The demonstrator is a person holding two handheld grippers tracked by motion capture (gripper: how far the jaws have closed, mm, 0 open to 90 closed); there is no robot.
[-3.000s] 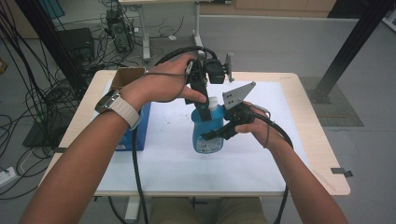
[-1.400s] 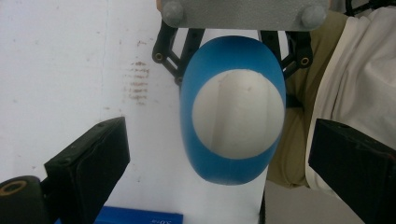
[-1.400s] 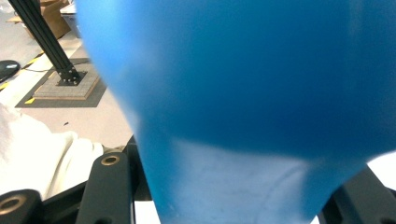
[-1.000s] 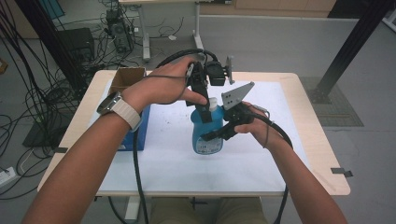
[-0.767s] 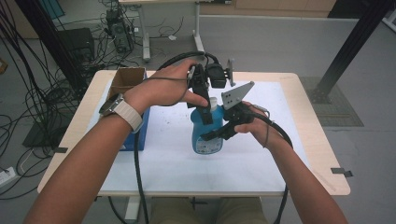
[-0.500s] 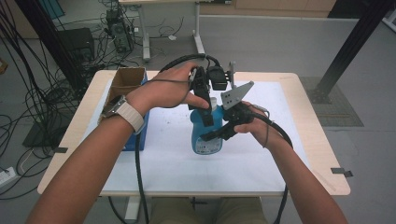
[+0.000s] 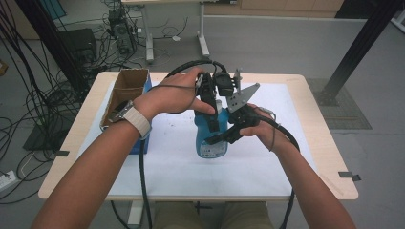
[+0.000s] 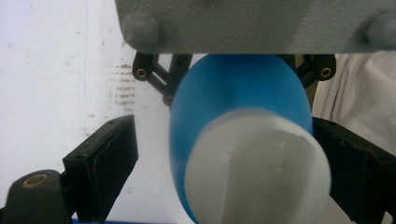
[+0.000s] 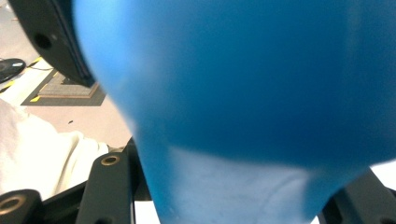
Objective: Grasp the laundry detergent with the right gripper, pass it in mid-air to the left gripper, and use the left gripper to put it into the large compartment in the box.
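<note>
Blue bottle (image 7: 211, 138) — white cap (image 8: 254, 170) between left hand-held gripper (image 8: 224, 154) jaws.

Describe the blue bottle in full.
The blue bottle looks like smooth plastic, with a white cap and a pale label low on its body. It stands upright on the white sheet. The right gripper clamps its body; the left gripper straddles the cap, its jaws just been closing, one side still apart.

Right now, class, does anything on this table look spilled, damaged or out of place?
Nothing spilled or broken. The white mat shows brownish smudges near the blue bottle, which stands upright with its white cap on.
</note>
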